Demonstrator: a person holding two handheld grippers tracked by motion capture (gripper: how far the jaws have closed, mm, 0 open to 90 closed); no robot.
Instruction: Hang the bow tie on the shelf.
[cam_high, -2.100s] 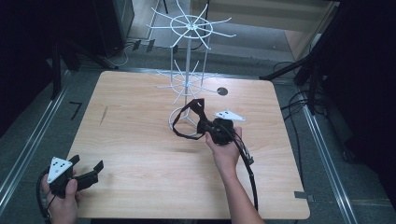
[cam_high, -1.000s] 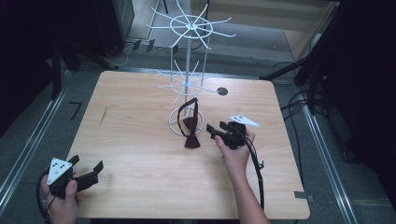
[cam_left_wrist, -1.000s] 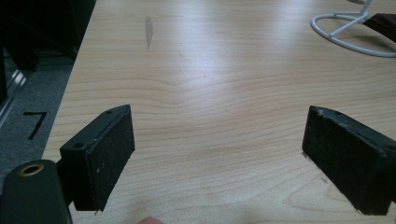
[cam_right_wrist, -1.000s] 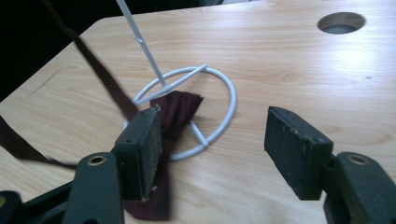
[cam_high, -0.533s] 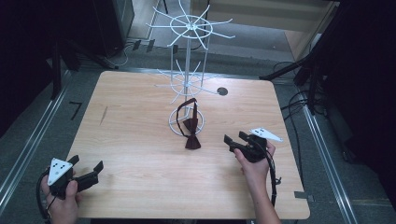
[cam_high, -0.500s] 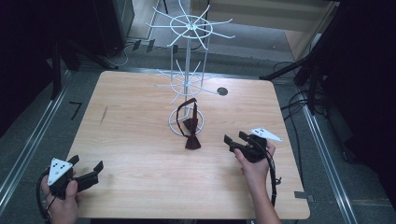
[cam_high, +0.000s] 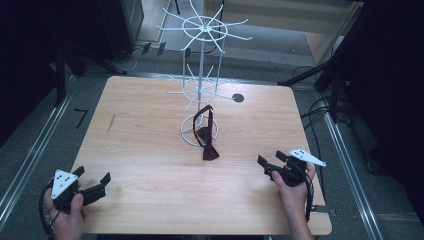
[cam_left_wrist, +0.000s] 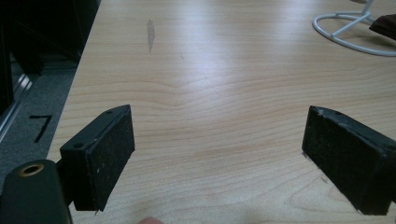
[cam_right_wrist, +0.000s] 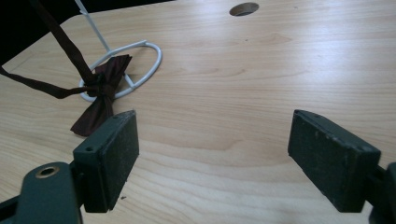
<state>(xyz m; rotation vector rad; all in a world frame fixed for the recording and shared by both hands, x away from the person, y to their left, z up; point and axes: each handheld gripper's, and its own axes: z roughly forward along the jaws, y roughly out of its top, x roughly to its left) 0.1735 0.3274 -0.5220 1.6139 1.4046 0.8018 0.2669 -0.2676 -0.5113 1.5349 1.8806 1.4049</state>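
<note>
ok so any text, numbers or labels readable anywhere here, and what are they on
"7": a black mark on the grey floor left of the wooden table, plain in the left gripper view; the high view shows the same mark, smaller.
No print can be read on the white wire rack, the dark bow tie or either gripper.

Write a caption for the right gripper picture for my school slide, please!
Open right gripper over a pale wooden table, facing a dark maroon bow tie draped on the white wire stand's ring base.
</note>
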